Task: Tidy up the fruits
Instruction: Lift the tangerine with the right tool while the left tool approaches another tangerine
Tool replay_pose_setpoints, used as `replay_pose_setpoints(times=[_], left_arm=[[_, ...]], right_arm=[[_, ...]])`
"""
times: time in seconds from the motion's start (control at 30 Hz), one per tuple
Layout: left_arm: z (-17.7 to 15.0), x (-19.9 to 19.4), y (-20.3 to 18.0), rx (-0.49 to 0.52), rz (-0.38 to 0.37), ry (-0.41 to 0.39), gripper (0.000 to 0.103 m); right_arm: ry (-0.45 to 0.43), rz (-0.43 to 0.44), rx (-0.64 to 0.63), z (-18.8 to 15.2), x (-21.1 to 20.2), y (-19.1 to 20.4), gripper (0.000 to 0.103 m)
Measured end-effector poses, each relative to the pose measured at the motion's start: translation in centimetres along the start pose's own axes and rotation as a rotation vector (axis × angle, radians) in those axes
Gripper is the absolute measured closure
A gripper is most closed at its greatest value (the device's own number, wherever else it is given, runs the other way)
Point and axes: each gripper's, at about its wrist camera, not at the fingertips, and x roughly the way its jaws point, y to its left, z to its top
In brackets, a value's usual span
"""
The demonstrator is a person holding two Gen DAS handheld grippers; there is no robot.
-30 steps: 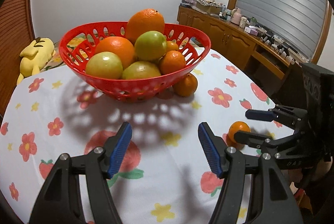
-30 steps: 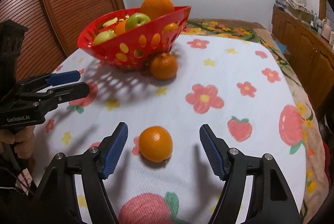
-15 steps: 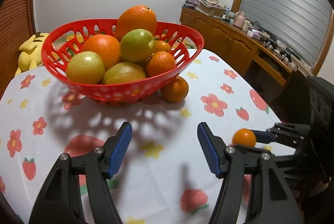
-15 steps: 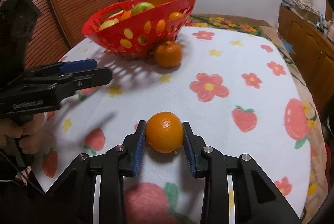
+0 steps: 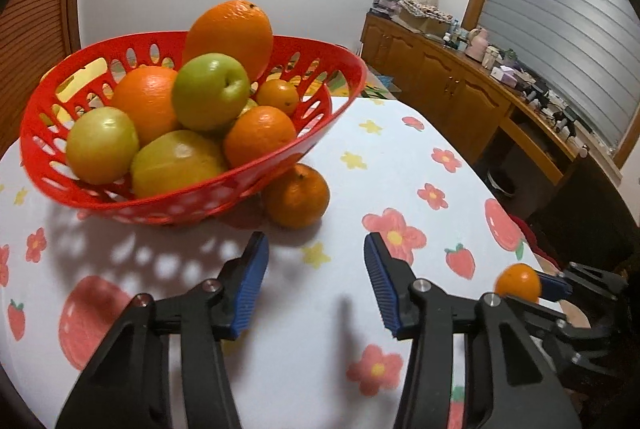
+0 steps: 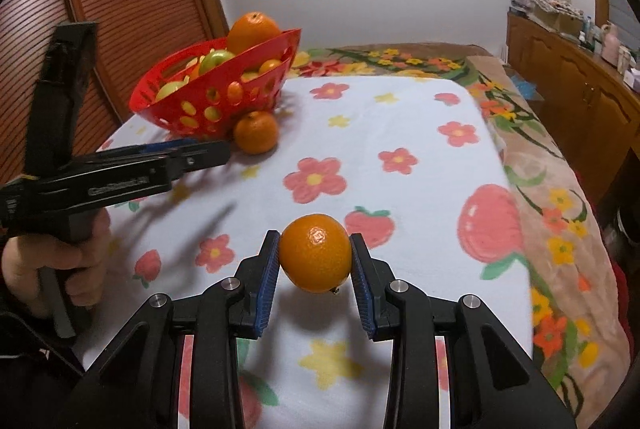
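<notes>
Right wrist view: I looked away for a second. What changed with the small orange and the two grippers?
The right gripper closed on the small orange and lifted it. The left gripper, empty, moved closer to the loose orange; its jaws are closing. The basket stayed put.

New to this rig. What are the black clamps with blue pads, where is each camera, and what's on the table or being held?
There is no robot arm: a person carries one two-finger gripper in each hand, and each gripper has a fisheye camera looking forward along its fingers.

The left wrist view shows the left gripper with nothing between its blue pads, its jaws closing. Ahead of it sit a red basket of oranges and green apples, and a loose mandarin on the flowered tablecloth against the basket.

The right wrist view shows the right gripper shut on a small orange, lifted clear of the cloth. At its left edge a hand grips the left gripper's handle.
</notes>
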Motion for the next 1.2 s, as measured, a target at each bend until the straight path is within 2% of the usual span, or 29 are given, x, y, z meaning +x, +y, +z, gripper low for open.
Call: replay_pose_setpoints(times=[0.37,0.8,0.93,1.0,1.2], left_arm=[[0.6,3.1,-1.3,-0.019,0.097,0.009,0.055],[1.4,4.8,-1.6,-0.021,0.157,0.019,0.055],[1.8,5.0,-1.1,-0.033,0.150,0.017,0.057],[1.7,5.0,-0.8,-0.035,0.151,0.019,0.063],[1.4,4.6,-0.6,-0.016,0.123,0.021,0.066]], right_arm=[[-0.020,0.006,0.002,0.9,-0.2,-2.6,0.069],[-0.021,0.034,-0.035,1.7,0.2,-2.4,0.069],[-0.020,0.033,-0.029,1.6,0.3,-2.6,0.069],[-0.019,0.033,-0.029,1.6,0.3,-2.6,0.069],[-0.015,0.032,-0.029,1.6,0.4,-2.7,0.069]])
